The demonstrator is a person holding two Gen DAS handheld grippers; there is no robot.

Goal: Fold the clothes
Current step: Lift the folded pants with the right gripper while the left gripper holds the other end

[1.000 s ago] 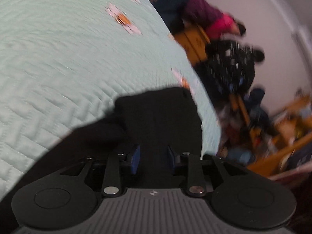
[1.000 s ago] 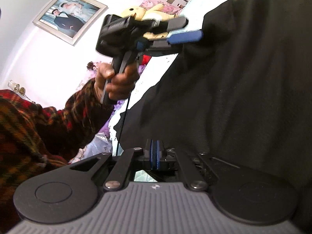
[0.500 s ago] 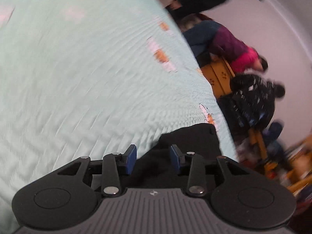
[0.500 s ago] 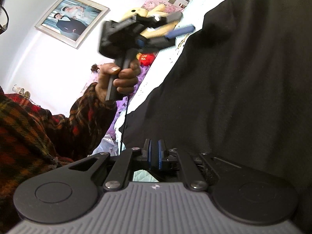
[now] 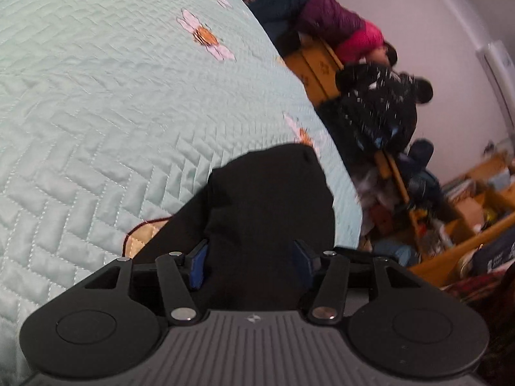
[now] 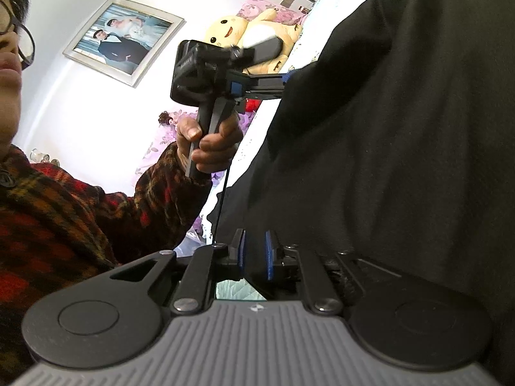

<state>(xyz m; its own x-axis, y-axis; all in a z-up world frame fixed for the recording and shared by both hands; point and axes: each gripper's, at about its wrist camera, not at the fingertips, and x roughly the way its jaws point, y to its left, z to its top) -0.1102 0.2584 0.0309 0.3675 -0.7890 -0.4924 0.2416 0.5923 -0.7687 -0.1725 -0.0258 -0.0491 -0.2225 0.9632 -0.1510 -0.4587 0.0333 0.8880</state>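
Folding in progress, release stage by the look of it. Largest item: a bed under a mint-green quilted bedspread [image 5: 106, 103] with stitched herringbone and embroidered bee-and-flower motifs, serving as the folding surface. Next: one black garment [image 5: 270, 193], heavy matte cloth, lying on the bedspread near its edge in the left wrist view with a rounded doubled end pointing away from the camera; in the right wrist view the same black cloth [image 6: 402, 148] fills the right half of the picture, draped close over the lens. Left hand-held gripper [image 5: 252, 259]: jaws opening, blue pads standing apart with the black cloth between them but not visibly pressed by either pad; seen from the other camera [image 6: 283, 78], gripped by a hand [image 6: 209, 141] in a red plaid sleeve [image 6: 96, 218], its fingers reach into the garment's edge. Right hand-held gripper [image 6: 256, 255]: jaws opening from a narrow gap, black cloth lying between and behind the pads; whether any fold is caught there cannot be told. Judged step: both grippers letting go of a laid-down fold. Next move calls for drawing both clear without dragging the cloth, then finding a fresh edge to pinch for the following fold. Background: framed photograph [image 6: 124, 40], yellow plush toy [image 6: 254, 37].
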